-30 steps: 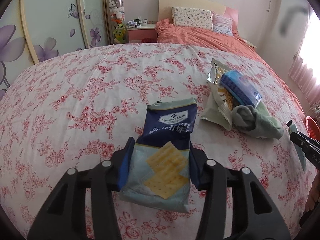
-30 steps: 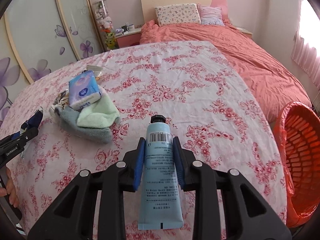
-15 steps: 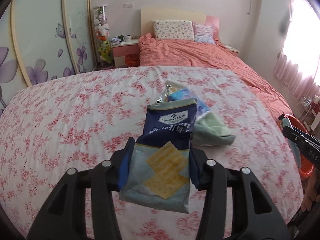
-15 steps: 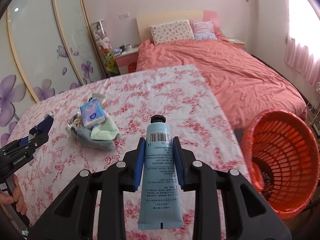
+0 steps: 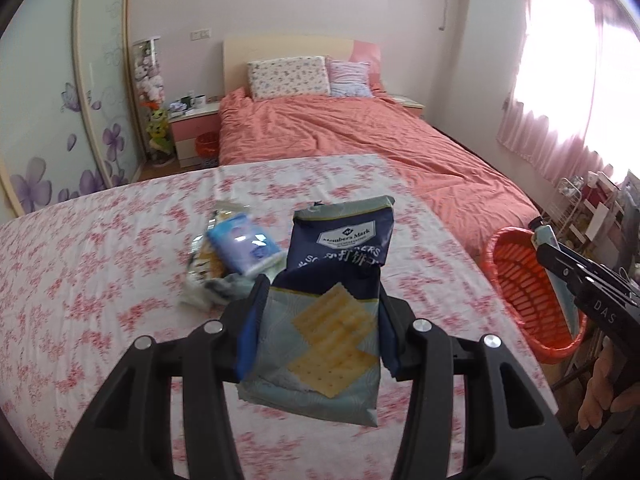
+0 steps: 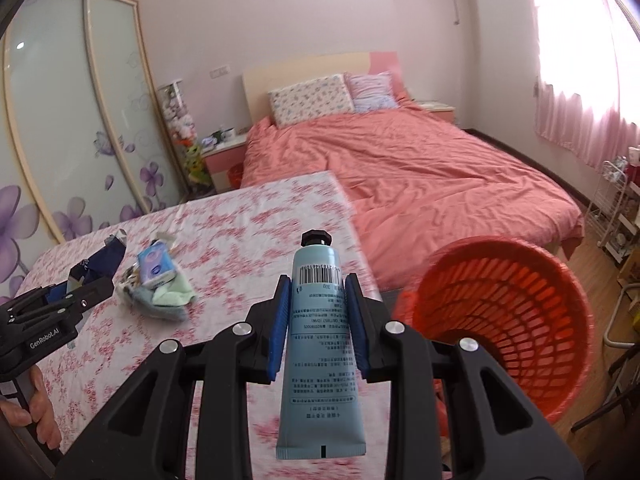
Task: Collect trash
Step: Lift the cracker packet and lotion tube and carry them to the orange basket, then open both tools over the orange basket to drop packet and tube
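Your right hand-held gripper, clamped on the blue tube, sits nearer the orange basket, just off the bed's right edge. Your left hand-held gripper pinches the cracker packet farther in over the bed; the tube points cap-forward.

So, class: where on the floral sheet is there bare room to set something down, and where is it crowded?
Bare: the floral sheet from the small pile across to its edge by the orange basket, and left of the pile. Crowded: only the pile itself.

Floral-sheeted bed with tissue pack, wrapper, cloths.
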